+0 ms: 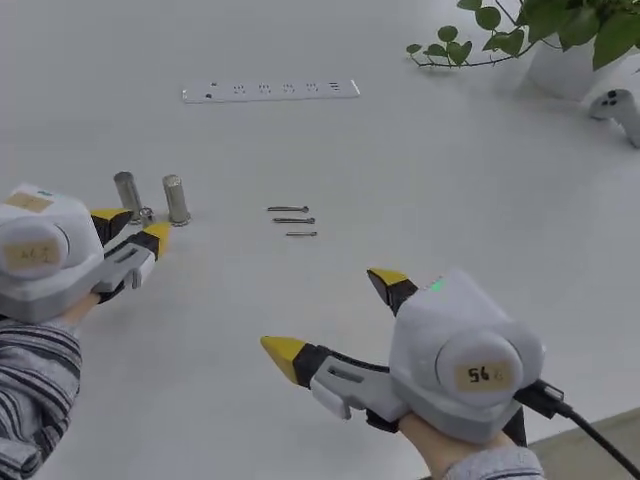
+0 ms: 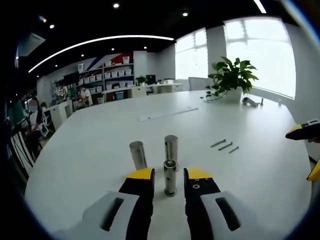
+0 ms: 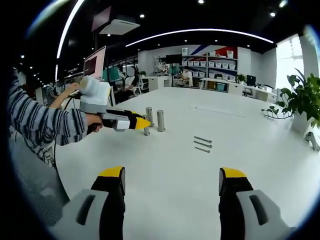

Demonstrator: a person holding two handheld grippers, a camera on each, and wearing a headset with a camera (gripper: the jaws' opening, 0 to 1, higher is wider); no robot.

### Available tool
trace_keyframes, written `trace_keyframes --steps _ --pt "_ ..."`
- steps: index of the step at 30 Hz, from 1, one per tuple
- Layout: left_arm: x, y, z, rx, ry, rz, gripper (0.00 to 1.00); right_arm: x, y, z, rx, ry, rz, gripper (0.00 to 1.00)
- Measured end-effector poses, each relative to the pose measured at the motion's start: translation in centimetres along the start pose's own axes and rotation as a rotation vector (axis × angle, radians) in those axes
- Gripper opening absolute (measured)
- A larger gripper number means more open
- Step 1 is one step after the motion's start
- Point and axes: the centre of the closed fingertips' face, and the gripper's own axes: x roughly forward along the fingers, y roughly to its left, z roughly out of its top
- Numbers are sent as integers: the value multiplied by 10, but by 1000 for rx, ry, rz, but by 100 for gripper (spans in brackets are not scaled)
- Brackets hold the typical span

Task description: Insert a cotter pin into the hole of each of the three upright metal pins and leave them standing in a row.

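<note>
Three upright metal pins stand close together at the left of the white table. Two of them (image 1: 127,192) (image 1: 176,198) stand behind the third pin (image 2: 170,179). That third pin is between the jaws of my left gripper (image 2: 170,174), which is open, with a small gap on each side. To the right, three cotter pins (image 1: 293,220) lie in a short column. Near the table's front, my right gripper (image 1: 335,313) is wide open and holds nothing. The right gripper view shows the left gripper (image 3: 135,121) at the pins (image 3: 160,120), with the cotter pins (image 3: 202,144) further right.
A white power strip (image 1: 270,91) lies at the back of the table (image 1: 420,180). At the back right stand a potted plant (image 1: 545,30) and a small white device (image 1: 620,105). The table's front edge runs past the right gripper's cable (image 1: 590,440).
</note>
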Motion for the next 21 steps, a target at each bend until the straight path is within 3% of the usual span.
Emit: trace_keyframes --steps 4,12,21 --pt "5 -3 -4 -9 9 -11 11 0 0 0 2 2 -4 74" --pt "8 -1 -10 -18 35 -6 6 0 0 -1 9 4 -2 74" --pt "8 -1 -10 -16 34 -34 5 0 -2 -3 13 15 -9 74"
